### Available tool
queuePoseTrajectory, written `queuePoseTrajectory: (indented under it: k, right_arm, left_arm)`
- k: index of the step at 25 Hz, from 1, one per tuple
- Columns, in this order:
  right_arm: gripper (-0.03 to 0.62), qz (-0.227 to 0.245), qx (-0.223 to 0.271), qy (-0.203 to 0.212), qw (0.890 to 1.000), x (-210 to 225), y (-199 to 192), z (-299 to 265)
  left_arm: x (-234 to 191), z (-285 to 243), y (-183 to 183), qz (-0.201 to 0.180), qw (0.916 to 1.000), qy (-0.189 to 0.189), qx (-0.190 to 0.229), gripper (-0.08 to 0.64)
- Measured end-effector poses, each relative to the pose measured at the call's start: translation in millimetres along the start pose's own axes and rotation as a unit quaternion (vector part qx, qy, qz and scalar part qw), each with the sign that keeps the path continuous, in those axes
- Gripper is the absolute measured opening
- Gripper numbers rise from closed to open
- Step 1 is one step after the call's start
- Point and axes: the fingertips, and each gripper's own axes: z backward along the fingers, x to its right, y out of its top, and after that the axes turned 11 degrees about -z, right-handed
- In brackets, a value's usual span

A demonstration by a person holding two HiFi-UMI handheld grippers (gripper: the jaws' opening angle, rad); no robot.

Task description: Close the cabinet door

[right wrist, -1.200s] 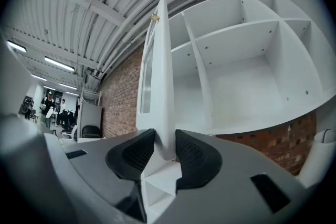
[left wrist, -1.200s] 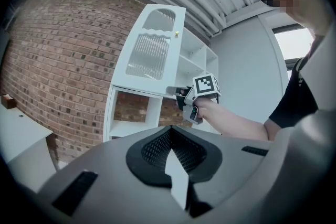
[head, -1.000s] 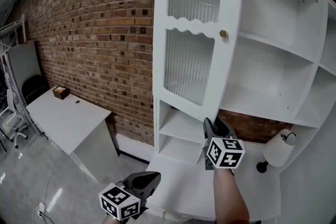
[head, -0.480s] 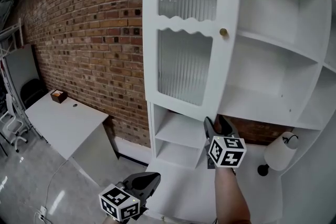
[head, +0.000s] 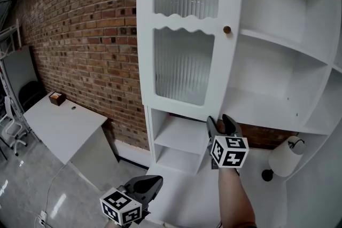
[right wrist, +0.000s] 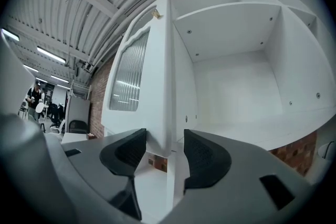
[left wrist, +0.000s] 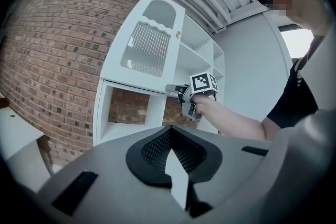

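1. The tall white open-shelf cabinet [head: 283, 67] stands against the brick wall [head: 91, 34], far and to the right.
2. Its white door with ribbed glass panels [head: 187, 23] hangs part open at the left of the shelves. I think it is best to push its lower free edge steadily toward the far shelves, without twisting.
3. The right gripper [head: 220, 121] points level on a stretched arm. Its jaws have just been opening and stand wide, with the door's edge between them, not squeezed.
4. The left gripper [head: 155, 183] hangs low and near, jaws together, empty.

Right gripper [head: 222, 124] level at cabinet door [head: 181, 21] bottom corner, jaws just opened wide astride its edge; left gripper [head: 152, 184] closed, empty, low-left of door.
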Motion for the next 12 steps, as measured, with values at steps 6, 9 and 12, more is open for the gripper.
queuePoseTrajectory:
  k: [6, 9, 12]
  right_arm:
    - [0.238, -0.003, 0.004, -0.003, 1.0, 6, 0, -11]
    - [0.238, -0.002, 0.006, -0.003, 1.0, 7, 1, -14]
    - [0.236, 0.003, 0.01, -0.003, 1.0, 6, 1, -14]
  left_arm:
    - [-6, -5, -3, 0.002, 1.0, 0.007, -0.004, 0.008]
    - [-9, -6, -3, 0.002, 0.9999, 0.012, -0.005, 0.008]
    - [-12, -5, -4, 0.002, 0.9999, 0.016, -0.006, 0.008]
